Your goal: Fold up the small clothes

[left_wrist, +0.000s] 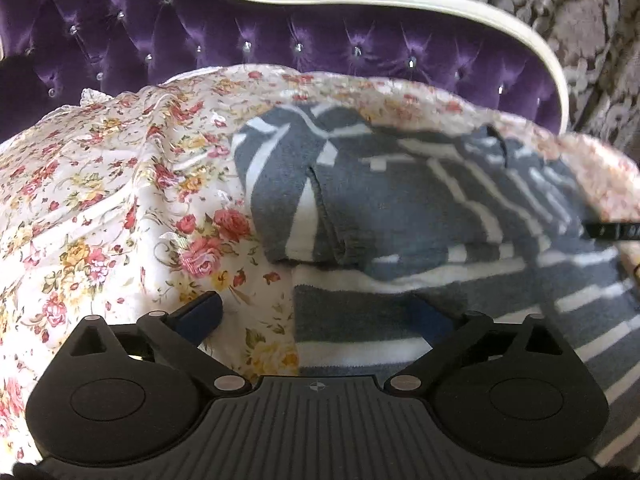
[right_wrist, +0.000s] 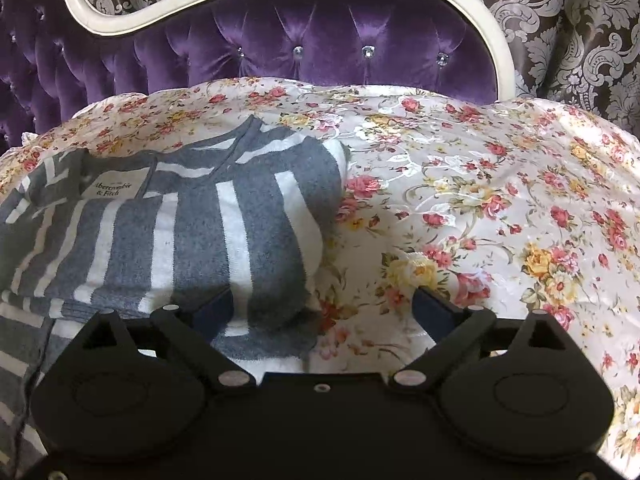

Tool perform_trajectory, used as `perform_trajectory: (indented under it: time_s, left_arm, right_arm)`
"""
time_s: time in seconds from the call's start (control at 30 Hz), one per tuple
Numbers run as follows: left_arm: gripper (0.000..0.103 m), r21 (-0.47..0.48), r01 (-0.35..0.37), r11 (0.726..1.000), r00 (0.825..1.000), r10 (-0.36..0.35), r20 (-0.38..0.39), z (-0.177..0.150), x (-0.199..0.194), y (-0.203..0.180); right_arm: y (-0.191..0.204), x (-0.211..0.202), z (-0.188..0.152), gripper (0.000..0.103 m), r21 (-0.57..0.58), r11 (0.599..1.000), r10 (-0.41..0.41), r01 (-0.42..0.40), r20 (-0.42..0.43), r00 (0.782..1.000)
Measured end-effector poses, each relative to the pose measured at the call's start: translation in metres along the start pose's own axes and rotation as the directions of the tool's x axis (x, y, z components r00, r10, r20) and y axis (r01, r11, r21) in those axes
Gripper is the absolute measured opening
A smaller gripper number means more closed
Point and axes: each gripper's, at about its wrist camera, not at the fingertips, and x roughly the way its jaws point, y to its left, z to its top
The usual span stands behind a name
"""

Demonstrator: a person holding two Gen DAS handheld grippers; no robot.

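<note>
Striped sweater (right_wrist: 200,216) lies part-folded on floral bedspread (right_wrist: 480,184). Left gripper (left_wrist: 320,316) and right gripper (right_wrist: 324,312): jaws wide, empty. Fold apparently just released; next needs a fresh hem grasp.

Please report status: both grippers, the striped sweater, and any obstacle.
Left gripper open, nothing held. Right gripper open, nothing held. Grey-and-white striped sweater partly folded on floral bedspread, label showing. Nothing in the way.

Left tongs (left_wrist: 316,314) wide apart, empty; right tongs (right_wrist: 324,306) likewise.
</note>
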Motion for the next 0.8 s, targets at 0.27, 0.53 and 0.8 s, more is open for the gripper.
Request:
perform_trajectory:
  time_s: [0.27,0.53,0.8]
  left_arm:
    - [0.101,-0.059,-0.069,0.996,0.985,0.077,0.154,0.031,-0.026,0.017]
    - [0.101,-0.070,-0.144,0.987,0.987,0.148,0.065,0.078,0.017,0.025]
    - [0.102,-0.149,-0.240,0.959,0.971,0.235,-0.053,0.074,0.062,0.052]
  right_arm:
    - [-0.006,-0.005,0.005,0.098,0.047,0.996,0.074,-0.073,-0.018,0.997]
    - [-0.002,-0.012,0.009,0.098,0.060,0.992,0.112,-0.113,0.010,0.994]
    - [-0.004,-0.015,0.012,0.098,0.069,0.989,0.129,-0.130,0.024,0.991]
